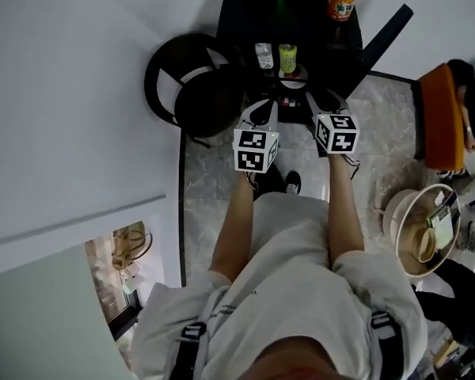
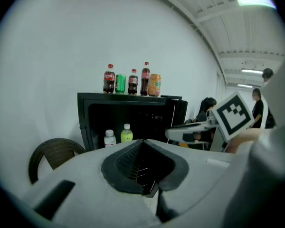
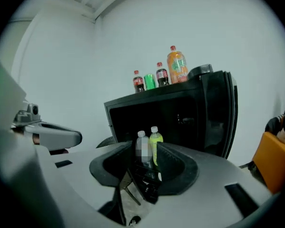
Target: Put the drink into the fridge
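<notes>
Two bottles (image 3: 155, 137) already stand inside the open fridge (image 3: 133, 101); five drinks (image 2: 133, 82) are lined on its top, at twelve o'clock. Left claw (image 2: 143, 141) is clenched empty, right claw (image 3: 142, 148) released; one drink should be gripped mid-body, kept upright.

Black fridge (image 3: 194, 122) holds two bottles (image 3: 155, 139), more drinks (image 3: 176, 65) atop

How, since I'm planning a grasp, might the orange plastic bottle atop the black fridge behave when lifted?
The orange plastic bottle looks full, so probably heavy for its size. Its smooth round body may slip, and would likely roll if tipped.
</notes>
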A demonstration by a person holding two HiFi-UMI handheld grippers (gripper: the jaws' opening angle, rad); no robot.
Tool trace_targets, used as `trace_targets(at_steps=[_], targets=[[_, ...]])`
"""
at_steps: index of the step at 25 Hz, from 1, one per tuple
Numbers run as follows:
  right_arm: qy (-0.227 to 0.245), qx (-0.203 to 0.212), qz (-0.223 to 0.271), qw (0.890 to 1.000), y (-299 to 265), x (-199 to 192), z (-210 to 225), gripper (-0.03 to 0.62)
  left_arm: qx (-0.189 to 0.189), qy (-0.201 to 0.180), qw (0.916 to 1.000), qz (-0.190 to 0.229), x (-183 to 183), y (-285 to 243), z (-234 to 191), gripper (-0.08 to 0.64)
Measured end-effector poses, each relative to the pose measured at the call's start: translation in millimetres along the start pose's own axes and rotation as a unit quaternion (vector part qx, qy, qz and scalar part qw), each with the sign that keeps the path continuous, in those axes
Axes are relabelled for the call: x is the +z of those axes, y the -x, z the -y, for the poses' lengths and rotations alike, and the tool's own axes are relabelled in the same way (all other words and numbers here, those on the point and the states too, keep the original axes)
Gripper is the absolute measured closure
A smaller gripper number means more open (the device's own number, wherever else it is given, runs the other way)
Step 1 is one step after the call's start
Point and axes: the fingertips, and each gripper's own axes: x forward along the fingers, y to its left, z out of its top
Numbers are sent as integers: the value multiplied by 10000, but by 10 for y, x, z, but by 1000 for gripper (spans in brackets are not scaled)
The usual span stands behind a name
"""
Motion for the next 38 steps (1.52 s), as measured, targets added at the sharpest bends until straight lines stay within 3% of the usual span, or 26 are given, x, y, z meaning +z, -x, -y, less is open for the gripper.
trace_targets(at_steps=[3,6,13,19,23,31,35,38], targets=[[23,-134,190,9997,82,185,118,499,35,-109,9999,-48,5,31,-91,551],[-333,-463,613,9965,77,324,261,584,85,-186,9998,-30,88,-14,-229,552],[-493,28,427,9979,89,269,93,586,106,-239,9997,-36,146,-38,-160,551],[-307,220,284,9989,102,323,73,586,-85,-438,9989,-148,181,-109,-73,552],[-405,282,540,9973,205,492,99,586,-149,-195,9997,35,325,-87,-74,552],[-277,-72,1211,9922,447,1073,357,586,-373,-600,9953,666,1036,-158,59,552],[-302,-774,1683,9822,609,1478,644,586,-500,-744,9918,911,1344,-303,78,552],[-256,-971,1847,9776,596,1753,742,584,-602,-803,9901,978,1512,-485,10,551]])
